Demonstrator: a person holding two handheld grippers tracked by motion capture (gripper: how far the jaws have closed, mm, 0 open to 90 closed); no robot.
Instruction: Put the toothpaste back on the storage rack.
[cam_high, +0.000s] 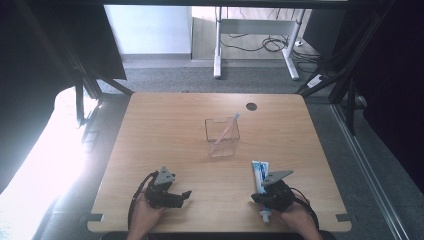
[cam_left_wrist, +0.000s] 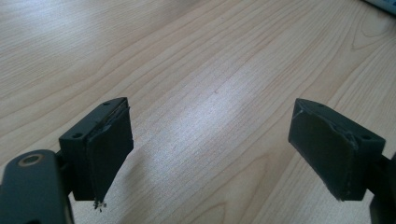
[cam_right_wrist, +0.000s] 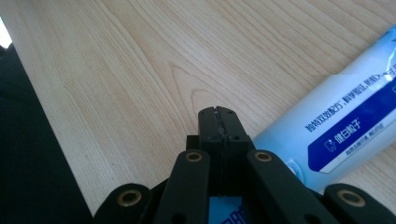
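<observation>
At the near right edge of the surface (cam_high: 165, 130), a toothpaste tube (cam_high: 260, 172) lying flat, flat end toward the middle and white cap toward the person. Placed so, probably, to be easy to reach for the right hand. Right above its lower half, the right gripper (cam_high: 257, 198), held low and across the tube. In the right gripper view, pressed fully together (cam_right_wrist: 218, 121), with nothing between the jaws; just beside them and partly under the gripper body, the blue and white tube (cam_right_wrist: 345, 121). Not pinched, then (a shut gripper cannot take a tube this wide). Perhaps held closed only for the approach, or for pushing the tube; hard to tell which.

At the near left, the left gripper (cam_high: 186, 194) resting low by the edge, well apart from the tube. Spread wide in the left gripper view (cam_left_wrist: 210, 149), only bare wood between the two pads. Kept ready, it seems, but with no work at hand.

In the middle of the surface, a clear box (cam_high: 222, 146) with a pink toothbrush (cam_high: 226, 131) leaning inside, handle down and head up over the rim. Likely the place meant for the tube too, upright next to the brush.
</observation>
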